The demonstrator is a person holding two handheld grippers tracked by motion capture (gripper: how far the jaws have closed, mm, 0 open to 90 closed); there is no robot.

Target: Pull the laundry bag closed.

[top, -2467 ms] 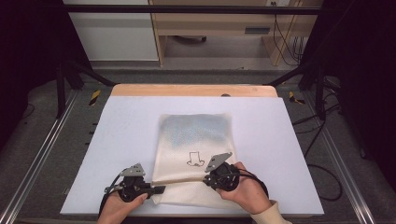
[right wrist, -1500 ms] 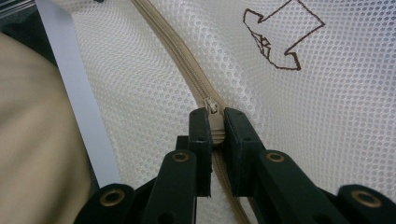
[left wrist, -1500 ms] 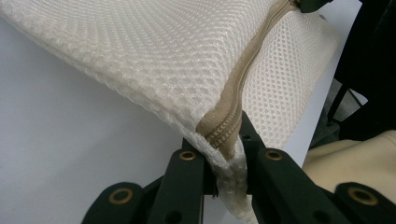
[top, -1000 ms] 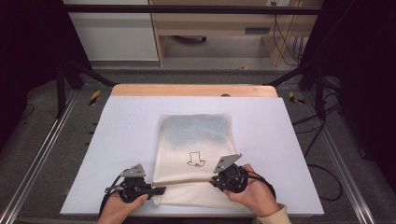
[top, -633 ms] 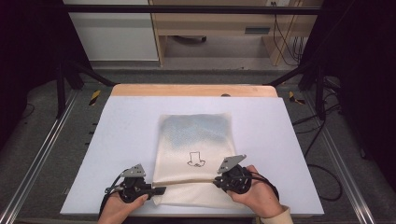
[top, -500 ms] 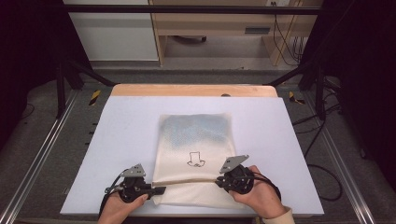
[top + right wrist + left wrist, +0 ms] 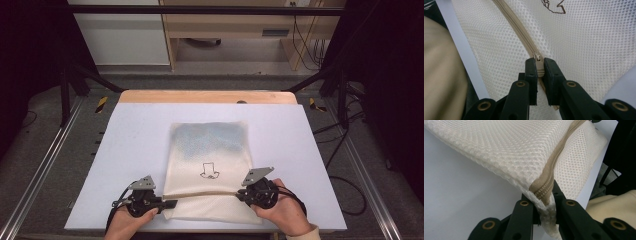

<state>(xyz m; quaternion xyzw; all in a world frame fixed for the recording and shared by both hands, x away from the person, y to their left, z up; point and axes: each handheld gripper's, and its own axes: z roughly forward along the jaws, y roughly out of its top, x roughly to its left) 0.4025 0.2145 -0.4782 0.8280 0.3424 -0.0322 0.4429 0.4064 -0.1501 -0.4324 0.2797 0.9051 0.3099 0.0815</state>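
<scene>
The right claw (image 7: 246, 194) is sliding rightward along the tan zipper (image 7: 205, 193), clamped on its slider (image 7: 538, 60). Near the counter's (image 7: 125, 145) front edge, the left claw (image 7: 169, 204) is pinching the zipper's end at the mesh bag's (image 7: 210, 150) corner. The bag is lying flat mid-counter, reaching toward the far edge.

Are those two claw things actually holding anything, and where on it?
Both hold the mesh bag. The left gripper pinches its corner at the zipper's end; the right gripper is shut on the zipper pull.
</scene>
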